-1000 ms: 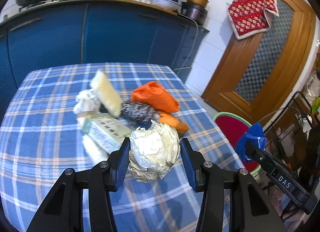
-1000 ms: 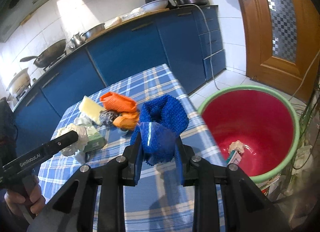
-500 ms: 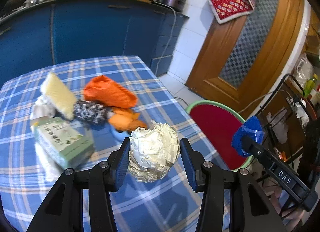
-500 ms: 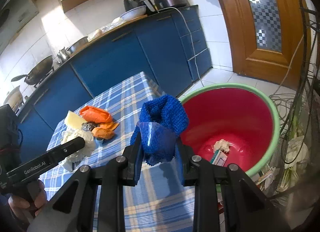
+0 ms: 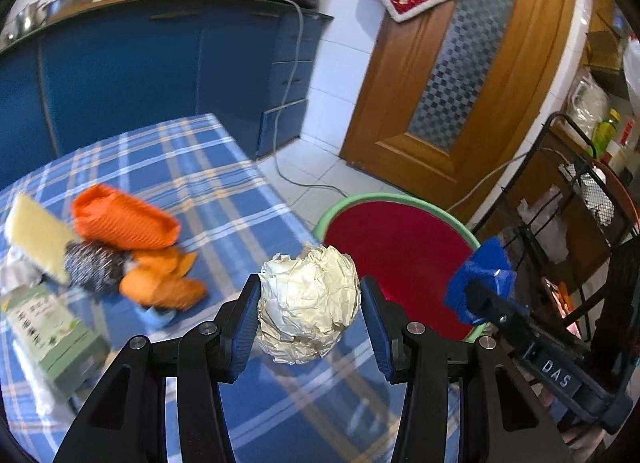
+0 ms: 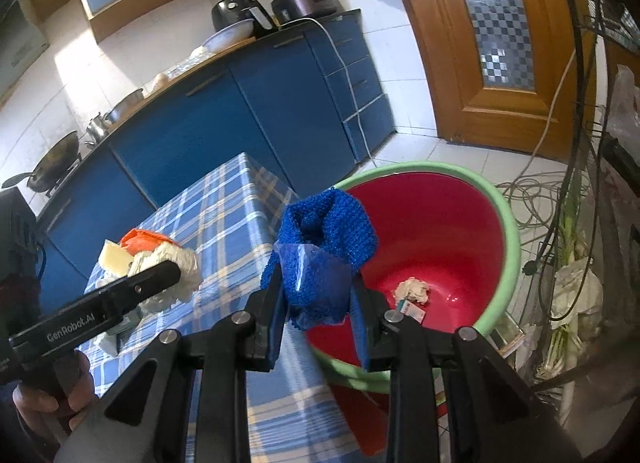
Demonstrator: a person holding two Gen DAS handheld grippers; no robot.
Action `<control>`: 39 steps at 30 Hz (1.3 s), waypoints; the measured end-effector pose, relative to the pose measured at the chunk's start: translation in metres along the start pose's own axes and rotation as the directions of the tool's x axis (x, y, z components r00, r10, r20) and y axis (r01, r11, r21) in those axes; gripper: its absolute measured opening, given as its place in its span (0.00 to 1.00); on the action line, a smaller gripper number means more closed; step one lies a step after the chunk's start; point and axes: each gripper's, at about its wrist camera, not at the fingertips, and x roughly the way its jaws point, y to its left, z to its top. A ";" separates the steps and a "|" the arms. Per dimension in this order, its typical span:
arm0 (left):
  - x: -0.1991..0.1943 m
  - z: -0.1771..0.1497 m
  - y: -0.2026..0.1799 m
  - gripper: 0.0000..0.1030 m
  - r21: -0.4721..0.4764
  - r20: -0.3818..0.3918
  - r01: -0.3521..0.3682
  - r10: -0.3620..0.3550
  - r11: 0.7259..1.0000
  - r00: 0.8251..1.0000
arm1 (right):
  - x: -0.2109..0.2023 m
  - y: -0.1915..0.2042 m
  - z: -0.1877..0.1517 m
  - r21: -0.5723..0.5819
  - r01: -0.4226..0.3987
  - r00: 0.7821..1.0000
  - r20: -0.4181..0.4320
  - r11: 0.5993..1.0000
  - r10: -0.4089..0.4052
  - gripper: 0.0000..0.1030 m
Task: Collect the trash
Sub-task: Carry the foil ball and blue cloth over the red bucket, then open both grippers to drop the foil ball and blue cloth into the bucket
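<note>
My left gripper [image 5: 310,303] is shut on a crumpled cream paper ball [image 5: 308,303], held above the checked table near its right edge. My right gripper [image 6: 318,291] is shut on a blue knitted cloth [image 6: 328,239], held over the near rim of the red bin with a green rim [image 6: 508,231]. The bin stands on the floor beside the table and holds a paper wad [image 6: 412,289] and a small wrapper. The bin [image 5: 400,251] and the right gripper with the cloth [image 5: 484,279] also show in the left wrist view.
On the table [image 5: 200,183] lie an orange cloth [image 5: 124,219], a yellow sponge [image 5: 36,235], a steel scourer [image 5: 94,267], orange scraps [image 5: 160,283] and a green box [image 5: 48,331]. Blue cabinets [image 5: 140,71], a wooden door [image 5: 460,83], floor cables [image 6: 532,199] and a wire rack [image 5: 580,223] surround.
Both grippers have moved right, from over the table toward the bin, each keeping its hold. The blue cloth now hangs over the bin's rim.
</note>
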 end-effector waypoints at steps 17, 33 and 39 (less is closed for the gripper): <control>0.052 0.010 -0.036 0.49 0.073 -0.065 0.023 -0.018 0.997 0.998 | 0.019 -0.031 -0.004 0.051 0.047 0.998 -0.046 0.998 -0.045 0.31; 0.066 0.011 -0.047 0.61 0.097 -0.081 0.020 -0.012 0.995 0.997 | 0.032 -0.047 -0.009 0.077 0.075 0.993 -0.095 0.994 -0.068 0.43; 0.062 0.013 -0.046 0.66 0.092 -0.067 0.023 -0.016 0.996 0.998 | 0.030 -0.049 -0.008 0.084 0.087 0.993 -0.091 0.993 -0.079 0.52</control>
